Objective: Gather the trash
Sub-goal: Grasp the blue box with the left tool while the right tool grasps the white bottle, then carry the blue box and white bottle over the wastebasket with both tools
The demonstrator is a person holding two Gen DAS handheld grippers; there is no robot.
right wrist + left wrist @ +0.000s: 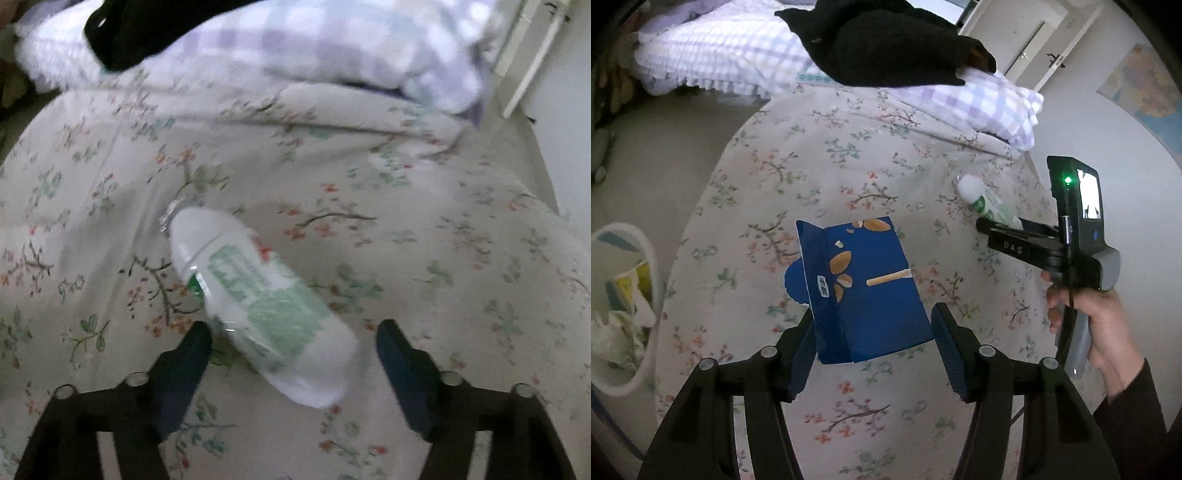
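Gripping a blue snack box (864,284) by its lower end, the left claw (871,350) holds it lifted above the floral bed cover (820,155); the box shows printed almonds, a biscuit stick and a small white label whose writing I can't read. The right claw (293,363) stands apart around a plastic bottle (258,299) with a green-and-white label, too blurred to read, pads not pressing it. "DAS" marks that claw's finger (1012,247). A white bin (646,258) stands beside the bed

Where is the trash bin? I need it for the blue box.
Left wrist view, far left edge: the white bin stands beside the floral bed, left of the blue box.
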